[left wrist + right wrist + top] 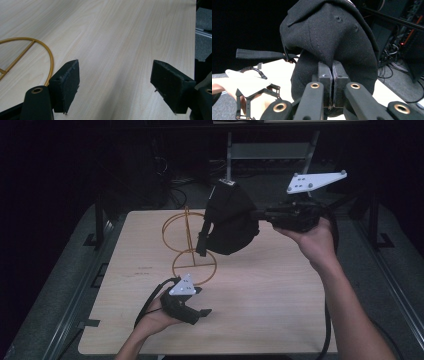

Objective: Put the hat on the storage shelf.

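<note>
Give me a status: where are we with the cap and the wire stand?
Done: the right claw has its jaws shut on the black cap, lifted off the table. In hand: the cap hangs in the air beside the top ring of the gold wire stand; whether they touch is unclear. Left, presumably: seating it on the stand. The left claw is open, holding nothing, low by the stand's base.

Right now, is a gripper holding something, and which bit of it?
Yes, the right gripper pinches the black cap by a fold of its fabric. The left gripper holds nothing.
</note>
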`<state>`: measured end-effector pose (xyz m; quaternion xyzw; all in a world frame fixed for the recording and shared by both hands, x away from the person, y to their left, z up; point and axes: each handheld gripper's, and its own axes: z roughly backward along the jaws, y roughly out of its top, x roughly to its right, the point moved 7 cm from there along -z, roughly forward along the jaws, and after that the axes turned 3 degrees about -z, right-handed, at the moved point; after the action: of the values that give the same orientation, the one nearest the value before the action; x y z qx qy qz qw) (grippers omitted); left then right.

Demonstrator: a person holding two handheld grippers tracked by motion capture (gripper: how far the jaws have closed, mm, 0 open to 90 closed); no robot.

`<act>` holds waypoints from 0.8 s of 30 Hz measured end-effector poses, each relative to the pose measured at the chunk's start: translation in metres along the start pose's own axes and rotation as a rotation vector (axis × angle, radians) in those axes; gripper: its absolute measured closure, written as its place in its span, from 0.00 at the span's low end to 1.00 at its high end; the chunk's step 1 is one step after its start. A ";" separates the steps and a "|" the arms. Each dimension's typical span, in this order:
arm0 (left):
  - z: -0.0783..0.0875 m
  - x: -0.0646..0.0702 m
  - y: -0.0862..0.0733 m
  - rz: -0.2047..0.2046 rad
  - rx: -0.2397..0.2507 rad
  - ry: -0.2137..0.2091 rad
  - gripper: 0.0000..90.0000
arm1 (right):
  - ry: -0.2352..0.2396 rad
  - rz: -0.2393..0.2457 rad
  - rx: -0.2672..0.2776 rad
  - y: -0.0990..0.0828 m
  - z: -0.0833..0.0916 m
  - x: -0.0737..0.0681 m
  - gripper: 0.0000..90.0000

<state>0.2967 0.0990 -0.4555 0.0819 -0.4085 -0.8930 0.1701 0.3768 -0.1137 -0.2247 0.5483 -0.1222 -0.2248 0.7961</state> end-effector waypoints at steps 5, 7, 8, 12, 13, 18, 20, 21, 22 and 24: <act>0.001 0.000 0.000 0.000 0.001 0.002 0.26 | 0.033 0.024 -0.024 0.016 -0.017 -0.006 0.98; 0.001 0.000 0.000 -0.006 -0.001 0.001 0.26 | 0.042 0.034 -0.033 0.022 -0.023 -0.008 0.98; 0.001 0.000 0.000 -0.006 -0.002 0.000 0.26 | 0.050 0.033 -0.037 0.025 -0.027 -0.008 0.98; 0.001 0.000 0.000 -0.005 -0.001 -0.004 0.26 | 0.067 0.048 -0.079 0.036 -0.041 -0.009 0.98; 0.001 0.001 0.000 -0.004 0.007 -0.005 0.26 | 0.067 0.048 -0.079 0.036 -0.041 -0.009 0.98; 0.002 0.001 0.002 -0.010 0.020 -0.007 0.27 | 0.076 0.058 -0.115 0.046 -0.058 -0.009 0.98; 0.002 0.000 0.002 -0.008 0.019 -0.003 0.27 | 0.082 0.058 -0.115 0.051 -0.065 -0.009 0.98; 0.002 0.000 0.001 -0.008 0.017 -0.005 0.27 | 0.087 0.052 -0.114 0.053 -0.068 -0.010 0.98; 0.002 0.000 0.001 -0.008 0.017 -0.005 0.27 | 0.088 0.051 -0.117 0.055 -0.070 -0.011 0.98; 0.002 -0.001 0.003 -0.003 0.023 0.001 0.27 | 0.092 0.056 -0.119 0.059 -0.076 -0.012 0.98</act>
<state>0.2973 0.0995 -0.4520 0.0847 -0.4186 -0.8885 0.1679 0.4130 -0.0283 -0.1970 0.5063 -0.0874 -0.1840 0.8380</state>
